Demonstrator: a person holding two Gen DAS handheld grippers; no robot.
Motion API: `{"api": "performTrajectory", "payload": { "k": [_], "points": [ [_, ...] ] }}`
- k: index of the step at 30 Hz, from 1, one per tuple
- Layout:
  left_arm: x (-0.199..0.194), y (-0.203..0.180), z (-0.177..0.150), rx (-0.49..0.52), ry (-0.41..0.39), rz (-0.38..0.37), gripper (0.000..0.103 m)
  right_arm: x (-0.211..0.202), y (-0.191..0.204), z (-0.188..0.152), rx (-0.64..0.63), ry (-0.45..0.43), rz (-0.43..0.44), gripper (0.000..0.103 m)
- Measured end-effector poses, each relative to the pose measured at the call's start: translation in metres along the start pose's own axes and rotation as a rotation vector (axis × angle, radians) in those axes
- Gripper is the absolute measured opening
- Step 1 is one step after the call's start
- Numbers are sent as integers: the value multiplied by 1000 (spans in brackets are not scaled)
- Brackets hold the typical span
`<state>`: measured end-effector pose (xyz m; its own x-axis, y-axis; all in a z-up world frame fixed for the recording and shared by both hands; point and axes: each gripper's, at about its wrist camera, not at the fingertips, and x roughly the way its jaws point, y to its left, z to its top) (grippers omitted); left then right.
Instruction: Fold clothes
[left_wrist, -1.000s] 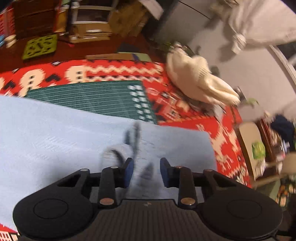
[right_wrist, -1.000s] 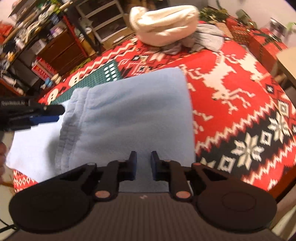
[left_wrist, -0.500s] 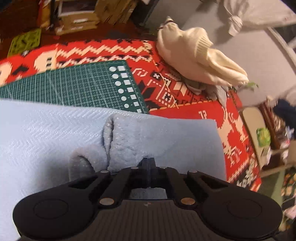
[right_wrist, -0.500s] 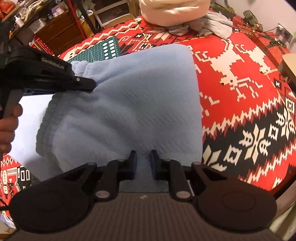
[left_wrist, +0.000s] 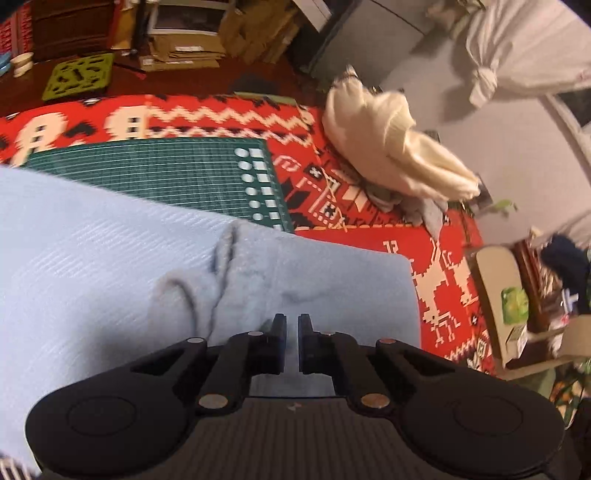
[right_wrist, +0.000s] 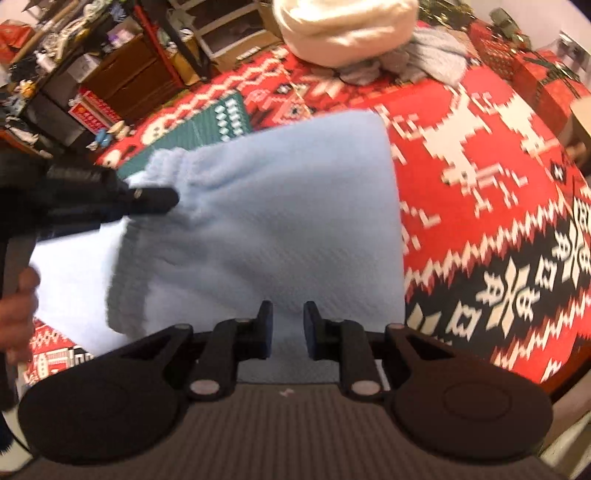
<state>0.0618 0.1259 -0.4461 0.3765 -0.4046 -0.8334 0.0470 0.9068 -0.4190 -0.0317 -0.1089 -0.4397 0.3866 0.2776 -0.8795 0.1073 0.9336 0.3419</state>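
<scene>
My left tool is clenching the pants at the waistband. They are lying crosswise, waistband pointing left. My right tool is hanging parted over their near edge.

Tilted downward, left hand-held gripper closed; right hand-held gripper slightly parted.

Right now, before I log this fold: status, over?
Left gripper shut at waistband, hold unconfirmed. Right gripper open over near edge. Blue garment doubled over on red tablecloth. Cream pile far side, clear of it.
</scene>
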Motion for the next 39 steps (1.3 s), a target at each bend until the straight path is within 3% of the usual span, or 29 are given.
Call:
{"api": "performTrajectory", "payload": {
  "k": [4, 5, 7, 8, 11, 14, 21, 23, 27, 33, 39],
  "points": [
    [-34, 20, -16, -68, -50, 27, 5, -11, 16, 19, -88, -10, 35, 21],
    [-39, 27, -19, -75, -56, 31, 10, -10, 21, 24, -103, -13, 40, 21],
    [-45, 42, -25, -91, -62, 35, 31, -8, 32, 32, -108, -13, 59, 24],
    [-45, 49, -26, -104, -60, 22, 40, -7, 38, 35, -109, -12, 70, 25],
    [-32, 69, -22, -147, -25, -73, 43, -5, 57, 38, -113, -17, 64, 28],
    [-4, 74, -13, -119, 46, -159, 49, -6, 63, 36, -55, -31, 36, 29],
    [52, 68, -1, -37, 192, -283, 49, -20, 41, 16, 85, -58, -108, 30],
    [63, 64, 0, -23, 224, -306, 43, -25, 34, 10, 124, -71, -138, 31],
    [66, 53, 0, 36, 218, -285, 31, -30, 18, 2, 197, -84, -165, 31],
    [49, 24, 4, 51, 179, -276, 29, -38, -8, 4, 238, -107, -162, 31],
    [13, -32, 11, 148, 134, -218, 29, -67, -41, 3, 208, -138, -151, 31]
  ]
}}
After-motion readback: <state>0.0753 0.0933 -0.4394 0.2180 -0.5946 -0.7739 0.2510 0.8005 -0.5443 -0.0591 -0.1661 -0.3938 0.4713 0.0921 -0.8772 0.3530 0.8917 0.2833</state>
